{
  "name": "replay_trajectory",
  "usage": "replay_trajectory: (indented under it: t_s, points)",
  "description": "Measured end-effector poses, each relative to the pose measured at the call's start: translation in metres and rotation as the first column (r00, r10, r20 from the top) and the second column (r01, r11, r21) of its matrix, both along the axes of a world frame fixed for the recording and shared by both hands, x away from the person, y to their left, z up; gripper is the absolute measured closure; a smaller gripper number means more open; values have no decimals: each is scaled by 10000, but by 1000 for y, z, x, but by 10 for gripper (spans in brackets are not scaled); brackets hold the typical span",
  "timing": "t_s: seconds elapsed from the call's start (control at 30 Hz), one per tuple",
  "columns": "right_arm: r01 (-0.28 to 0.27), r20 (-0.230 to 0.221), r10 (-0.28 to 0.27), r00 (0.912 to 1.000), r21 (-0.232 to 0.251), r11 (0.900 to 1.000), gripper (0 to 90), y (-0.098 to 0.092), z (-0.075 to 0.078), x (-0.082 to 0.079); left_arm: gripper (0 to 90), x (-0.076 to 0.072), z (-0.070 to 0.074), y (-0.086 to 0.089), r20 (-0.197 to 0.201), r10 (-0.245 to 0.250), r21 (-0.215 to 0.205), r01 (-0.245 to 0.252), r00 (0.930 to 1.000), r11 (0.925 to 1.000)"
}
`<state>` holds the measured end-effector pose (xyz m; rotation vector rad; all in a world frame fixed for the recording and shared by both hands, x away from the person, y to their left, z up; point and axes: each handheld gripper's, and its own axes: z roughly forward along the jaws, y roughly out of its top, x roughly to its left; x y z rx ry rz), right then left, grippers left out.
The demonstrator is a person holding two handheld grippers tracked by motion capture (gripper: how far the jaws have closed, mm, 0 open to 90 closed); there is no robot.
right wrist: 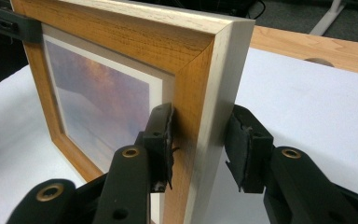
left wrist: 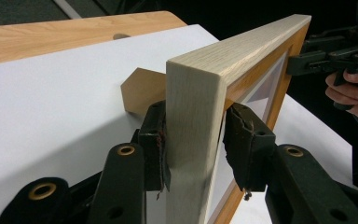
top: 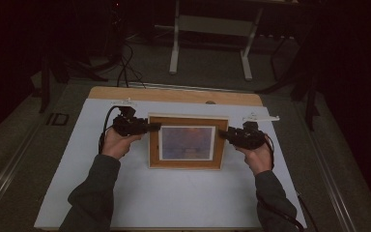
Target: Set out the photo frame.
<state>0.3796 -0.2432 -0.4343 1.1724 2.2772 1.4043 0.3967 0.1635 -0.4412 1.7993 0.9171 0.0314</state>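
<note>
A wooden picture frame (top: 187, 121) with a pale outer edge and a purple-orange photo (top: 187, 143) stands tilted over the white sheet (top: 174, 193), facing the person. My left gripper (top: 158, 127) is shut on its left side rail (left wrist: 193, 107), pads (left wrist: 154, 140) pressing front and back. My right gripper (top: 221, 134) is shut on the right rail (right wrist: 200, 74) in the same way. A brown easel stand (left wrist: 142, 88) juts from the frame's back. The right gripper (left wrist: 307, 58) shows at the frame's far end, and the left gripper (right wrist: 9, 25) shows likewise.
The white sheet covers a wooden table (top: 174, 94). Two small white pieces lie on the sheet, one at the back left (top: 125, 102) and one at the back right (top: 261, 117). Beyond the table are a white-legged stand (top: 210, 29) and floor cables (top: 125, 67).
</note>
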Motion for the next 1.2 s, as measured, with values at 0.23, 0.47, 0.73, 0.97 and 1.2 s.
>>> replay_trajectory:
  t_s: [0.23, 0.47, 0.73, 0.97, 1.2]
  points:
    - [-78, 50, 79, 10000, -49, 10000, 632, 0, 0, -1, 603, 0, 1, 0, -106, 63, -17, -64, 9999, 10000]
    - [-28, 203, 31, 9998, -145, 9999, 615, 0, 1, -1, 564, -1, 1, 0, -170, 43, 91, -41, 9998, 9999]
    - [120, 116, -120, 9999, -59, 9999, 579, -9, 0, -2, 549, -3, 2, -1, -149, -17, 19, 17, 9999, 10000]
    - [5, 217, -7, 9998, 77, 10000, 558, -11, 2, -5, 528, -5, 3, 0, -149, -18, 41, 19, 9999, 10000]
    - [-41, 149, 40, 9999, 48, 10000, 546, -14, 3, -6, 511, -10, 7, 4, -53, -26, 131, 27, 10000, 9999]
